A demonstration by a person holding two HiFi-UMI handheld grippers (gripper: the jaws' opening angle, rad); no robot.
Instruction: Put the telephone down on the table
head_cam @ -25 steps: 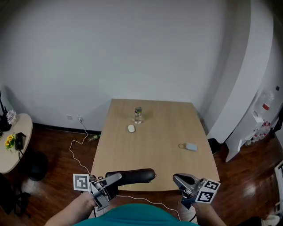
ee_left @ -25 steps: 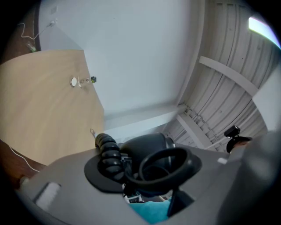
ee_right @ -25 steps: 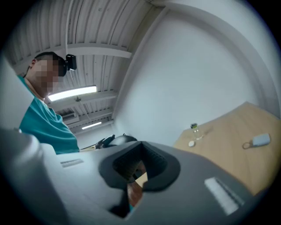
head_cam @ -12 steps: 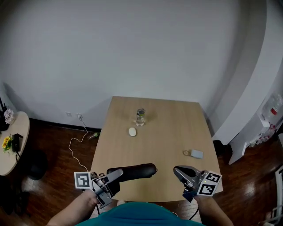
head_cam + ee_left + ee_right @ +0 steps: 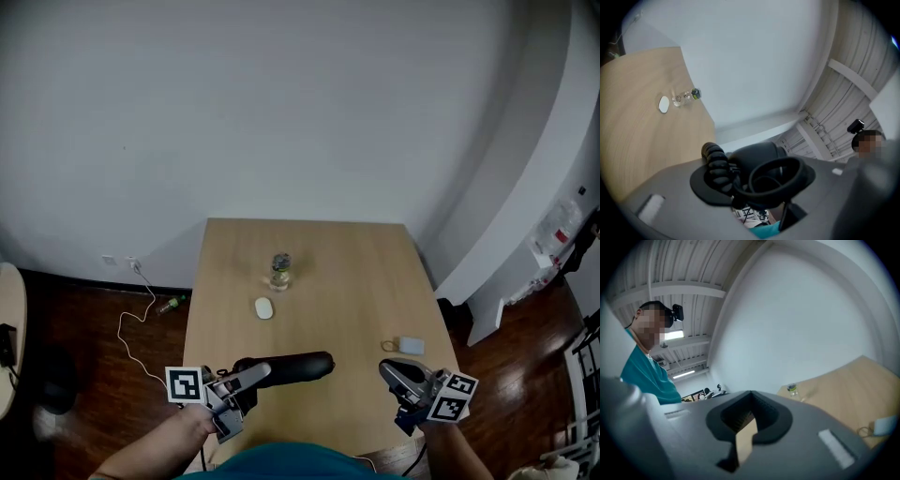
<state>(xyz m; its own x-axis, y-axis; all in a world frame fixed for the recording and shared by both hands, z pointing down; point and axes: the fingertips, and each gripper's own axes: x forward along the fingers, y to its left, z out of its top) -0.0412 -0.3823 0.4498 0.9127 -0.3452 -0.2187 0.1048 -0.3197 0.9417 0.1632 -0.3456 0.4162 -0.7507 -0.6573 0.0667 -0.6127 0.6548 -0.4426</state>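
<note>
Gripping a black plastic telephone handset [image 5: 292, 367] in the left tongs [image 5: 251, 375] — jaws held wide by its thick end, pads pressed on either side. In the left gripper view, rounded earpiece wedged between the jaws, a black coiled cord [image 5: 717, 164] bunched just beside it. Lying roughly level over the near end of the light wooden bench [image 5: 347, 272], reaching out rightward from the tongs; touching the wood or just above it, impossible to tell. With the right tongs [image 5: 398, 372] pressed together, nothing between, hovering by the bench's near right corner, well apart from the handset. Farther up the bench: a small clear bottle with a dark cap [image 5: 280, 270], upright, and a little nearer, a white oval object [image 5: 264, 307]. Near the right tongs — a small pale grey box with a looped cord [image 5: 410, 345]. On the dark wooden floor [image 5: 94, 375] left of the bench, a thin white cable [image 5: 123, 328].
</note>
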